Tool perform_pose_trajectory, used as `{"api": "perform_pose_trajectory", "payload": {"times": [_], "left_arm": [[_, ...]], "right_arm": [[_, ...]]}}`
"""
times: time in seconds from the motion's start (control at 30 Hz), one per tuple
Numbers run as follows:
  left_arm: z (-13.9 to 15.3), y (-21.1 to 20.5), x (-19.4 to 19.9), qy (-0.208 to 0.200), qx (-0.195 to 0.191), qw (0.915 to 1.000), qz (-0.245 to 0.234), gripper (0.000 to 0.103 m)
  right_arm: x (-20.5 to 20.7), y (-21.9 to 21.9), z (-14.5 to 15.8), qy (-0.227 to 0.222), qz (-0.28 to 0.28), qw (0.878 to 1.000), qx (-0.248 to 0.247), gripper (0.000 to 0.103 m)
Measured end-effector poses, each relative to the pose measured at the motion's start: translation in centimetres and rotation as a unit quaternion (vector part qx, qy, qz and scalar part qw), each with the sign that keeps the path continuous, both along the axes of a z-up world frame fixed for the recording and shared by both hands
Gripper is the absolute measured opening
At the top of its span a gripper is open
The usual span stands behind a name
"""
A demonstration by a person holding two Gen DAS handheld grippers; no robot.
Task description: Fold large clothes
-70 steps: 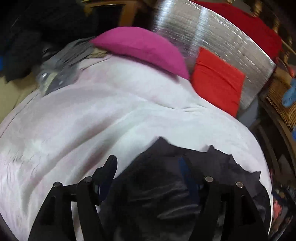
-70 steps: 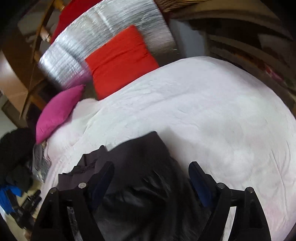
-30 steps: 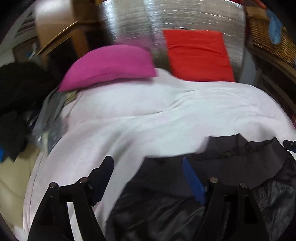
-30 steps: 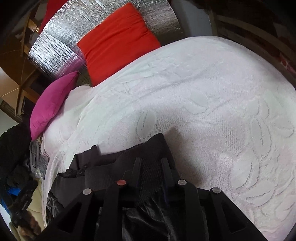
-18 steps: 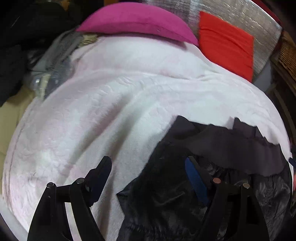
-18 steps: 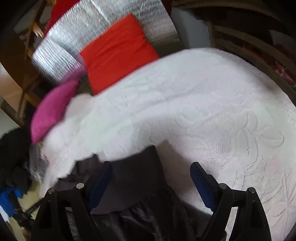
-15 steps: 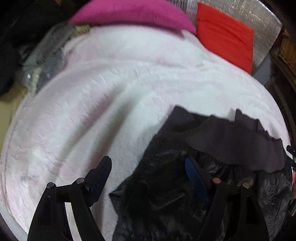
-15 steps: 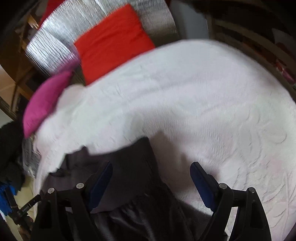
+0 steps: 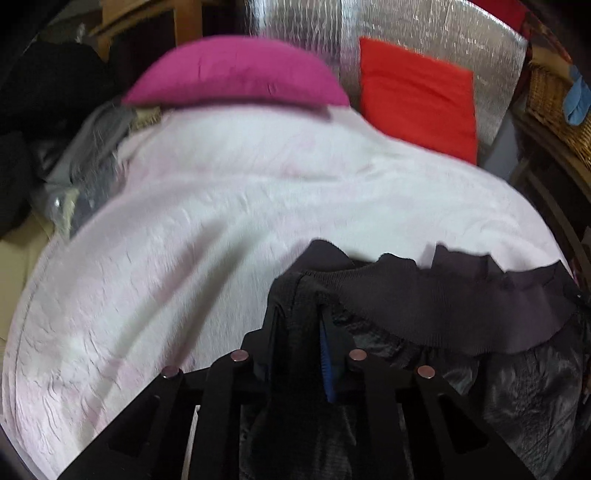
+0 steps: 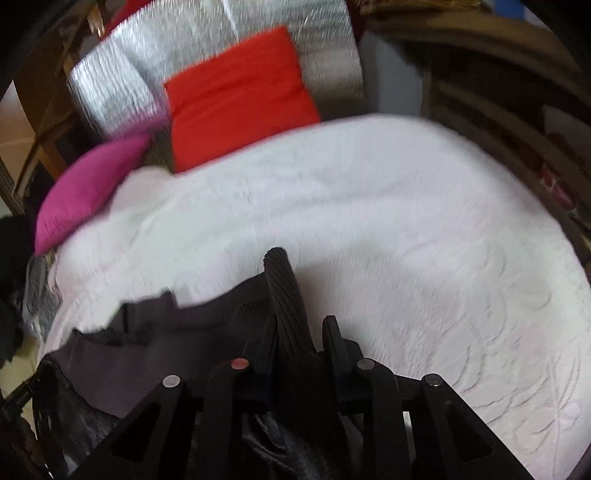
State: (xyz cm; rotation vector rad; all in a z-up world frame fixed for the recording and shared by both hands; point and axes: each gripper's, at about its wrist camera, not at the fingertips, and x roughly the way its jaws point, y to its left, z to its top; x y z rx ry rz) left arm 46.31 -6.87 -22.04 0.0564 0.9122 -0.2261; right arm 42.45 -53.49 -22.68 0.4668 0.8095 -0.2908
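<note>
My jacket (image 9: 461, 314) lies on the near edge of the bed (image 9: 221, 229), with my left tongs (image 9: 301, 332) at its left corner and my right tongs (image 10: 299, 332) at its right corner. At the bed's far end, two cushions (image 9: 236, 72) sit side by side against a padded panel (image 9: 424, 26). A clothes pile (image 9: 88, 162) lies off the bed's left side.

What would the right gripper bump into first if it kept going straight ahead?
Probably the white bedspread. The right gripper, clamped on the black jacket, points across it toward the red cushion; depth is hard to judge.
</note>
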Motion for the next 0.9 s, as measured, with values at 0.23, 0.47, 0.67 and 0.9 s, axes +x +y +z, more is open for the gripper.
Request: {"api": "perform_pose_trajectory", "payload": {"times": [0.23,0.47,0.67,0.9], "left_arm": [[-3.8,-1.4,2.0,0.025,0.064,0.9976,0.007,0.026],[-1.5,-2.2,-0.2,-0.039,0.136,0.9896,0.025,0.049],[2.2,-3.0,-4.9,-0.106,0.132,0.9856,-0.002,0.051],[4.5,-3.9,-8.9,-0.148,0.127,0.9804,-0.029,0.051]], "right_arm": [[0.4,-1.4,-2.8,0.017,-0.039,0.999,0.014,0.023],[-0.4,-2.8,-3.6,0.033,-0.037,0.995,0.090,0.045],[-3.8,-0.9,0.4,-0.009,-0.038,0.998,0.054,0.075],[-7.8,1.8,2.8,-0.019,-0.015,0.999,0.026,0.075]]}}
